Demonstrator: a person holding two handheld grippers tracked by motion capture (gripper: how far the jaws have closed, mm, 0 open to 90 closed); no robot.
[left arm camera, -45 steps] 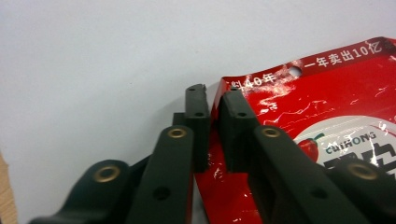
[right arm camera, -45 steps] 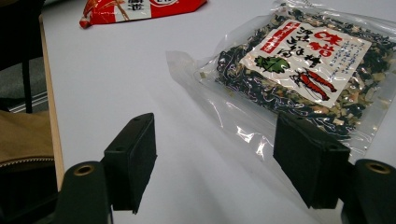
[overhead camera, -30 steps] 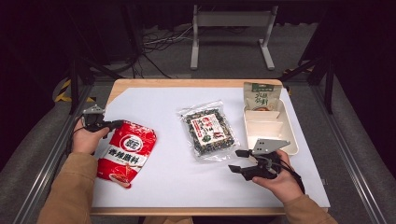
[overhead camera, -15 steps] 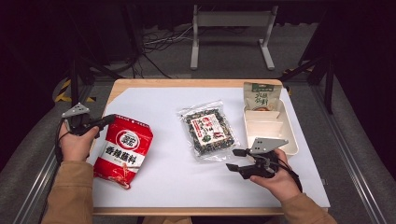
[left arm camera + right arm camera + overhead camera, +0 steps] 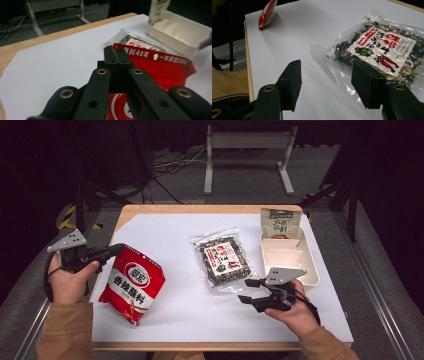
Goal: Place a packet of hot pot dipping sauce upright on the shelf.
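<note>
My left gripper (image 5: 114, 251) is shut on the top left corner of a red snack bag (image 5: 132, 282), which hangs tilted with its lower end near the white sheet. In the left gripper view the jaws (image 5: 116, 57) press together on the red bag (image 5: 160, 67). My right gripper (image 5: 245, 291) stands open just off the near corner of a clear bag of dark dried mix (image 5: 223, 260). In the right gripper view nothing lies between the open jaws (image 5: 325, 82), and the clear bag (image 5: 382, 47) lies just ahead and to the right.
A white divided tray (image 5: 300, 265) sits at the right of the table, with a green pouch (image 5: 280, 224) leaning at its far end. A white sheet (image 5: 165, 230) covers the wooden tabletop. A metal stand and cables are on the dark floor beyond.
My left hand has risen and drawn outward to the left, lifting the red bag's top edge off the sheet. The right hand has stayed where it was.
</note>
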